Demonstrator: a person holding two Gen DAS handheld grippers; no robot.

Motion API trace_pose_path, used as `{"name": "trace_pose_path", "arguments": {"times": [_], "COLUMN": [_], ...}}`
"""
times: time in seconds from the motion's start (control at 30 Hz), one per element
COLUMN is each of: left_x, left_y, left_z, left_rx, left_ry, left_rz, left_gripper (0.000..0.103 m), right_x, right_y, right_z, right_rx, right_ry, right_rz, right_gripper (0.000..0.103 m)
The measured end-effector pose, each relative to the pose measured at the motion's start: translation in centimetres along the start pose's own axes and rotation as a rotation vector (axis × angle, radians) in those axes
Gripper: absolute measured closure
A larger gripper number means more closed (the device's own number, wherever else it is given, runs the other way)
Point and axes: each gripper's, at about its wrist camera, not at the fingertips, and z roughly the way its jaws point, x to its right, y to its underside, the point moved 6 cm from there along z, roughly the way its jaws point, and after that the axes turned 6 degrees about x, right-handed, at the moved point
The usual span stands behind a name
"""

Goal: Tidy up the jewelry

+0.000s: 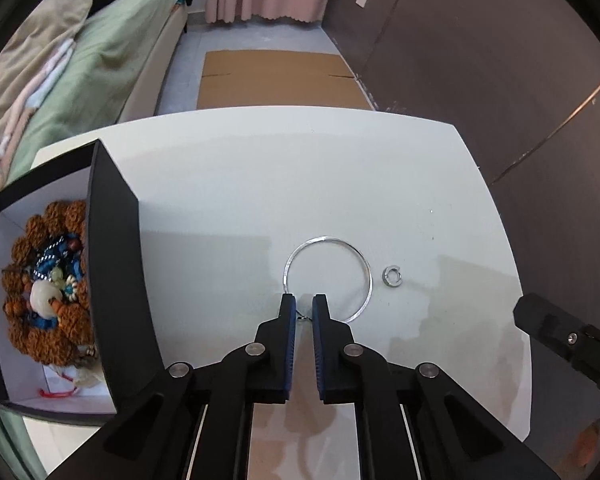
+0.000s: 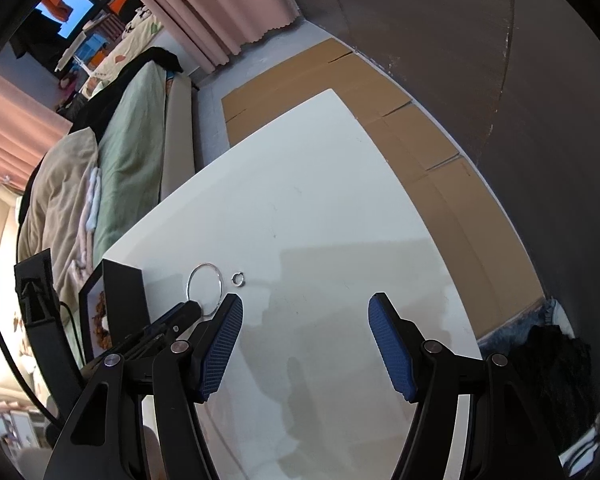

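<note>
A thin silver bangle (image 1: 326, 238) lies flat on the white table (image 1: 260, 168), and a small open silver ring (image 1: 385, 278) sits just to its right. My left gripper (image 1: 304, 300) points steeply down at the bangle's near rim. Its blue pads are almost together, pinching that rim where a little clasp shows in the slit. The right wrist view shows the bangle (image 2: 204, 265), the small ring (image 2: 233, 279) and the left gripper (image 2: 192, 308) at the left. My right gripper (image 2: 306, 300) hovers open over bare table (image 2: 320, 200), nothing between its fingers.
A black box (image 1: 116, 280) with a white lining stands at the table's left, holding brown bead strands (image 1: 48, 280) and other jewelry. A bed with green bedding (image 1: 112, 52) lies beyond it. Flat cardboard (image 1: 276, 80) covers the floor past the far edge. A dark wall runs along the right.
</note>
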Motion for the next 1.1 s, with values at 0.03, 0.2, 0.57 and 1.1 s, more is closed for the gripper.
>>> {"name": "trace_pose_path", "arguments": {"times": [0.03,0.2,0.57,1.1], "left_x": [-0.1,-0.5,0.0,2.0], "left_y": [-0.1,0.1,-0.7,1.7], "left_z": [0.1,-0.3,-3.2,-0.9], "left_rx": [0.000,-0.006,0.026,-0.075], "left_ry": [-0.002,0.035,0.107,0.023], "left_rz": [0.005,-0.011,0.016,0.142], "left_gripper": [0.098,0.103,0.103,0.102], "right_x": [-0.2,-0.8,-0.2,3.9], "right_y": [-0.1,-0.2,-0.4,-1.2], "right_z": [0.2,1.3,1.3,-2.2], "right_rx": [-0.002,-0.029,-0.033,0.021], "right_ry": [0.001,-0.022,-0.041,-0.082], "right_rz": [-0.004,-0.007,0.029,0.150], "right_gripper": [0.037,0.037,0.037,0.037]}}
